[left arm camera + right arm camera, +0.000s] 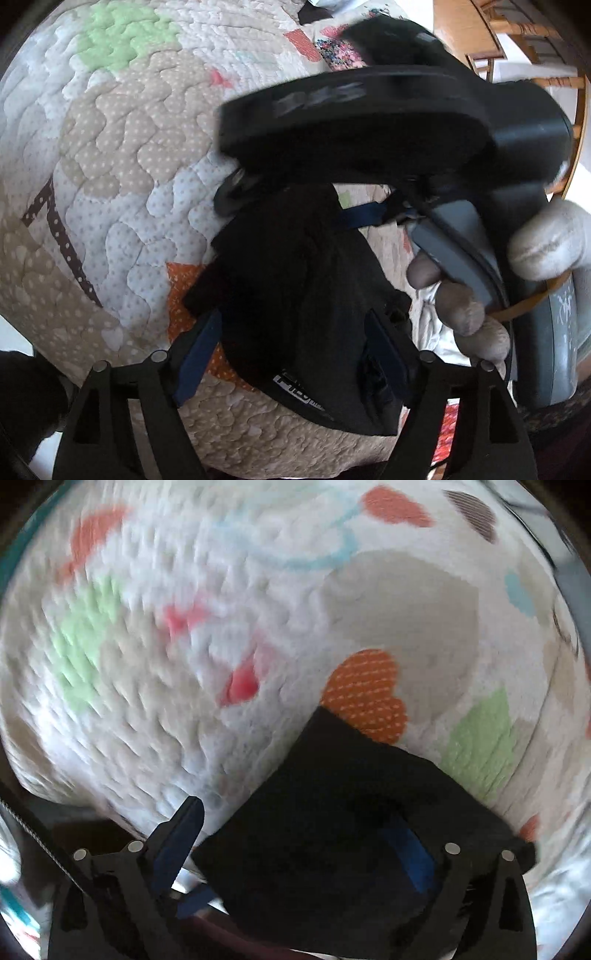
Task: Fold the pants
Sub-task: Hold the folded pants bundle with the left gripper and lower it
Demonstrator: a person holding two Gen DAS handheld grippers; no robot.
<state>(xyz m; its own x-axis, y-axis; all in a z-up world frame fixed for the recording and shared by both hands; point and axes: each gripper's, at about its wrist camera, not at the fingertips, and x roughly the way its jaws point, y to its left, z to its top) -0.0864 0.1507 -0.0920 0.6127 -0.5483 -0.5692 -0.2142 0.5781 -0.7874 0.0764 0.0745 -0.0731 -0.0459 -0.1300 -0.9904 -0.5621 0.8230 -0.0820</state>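
Observation:
The black pants (295, 295) lie bunched on a patchwork quilt (122, 155). My left gripper (291, 350) stands wide open with the black cloth between its blue-padded fingers (199, 354). In the left wrist view my right gripper (369, 122) hovers close above the pants, held by a gloved hand (461, 306). In the right wrist view my right gripper (295, 849) is open; the pants (332, 812) lie over its right finger and between the jaws. The view is motion-blurred.
The quilt (221, 627) has hearts and coloured patches and covers a bed. A wooden chair (517, 44) and light floor show at the top right of the left wrist view.

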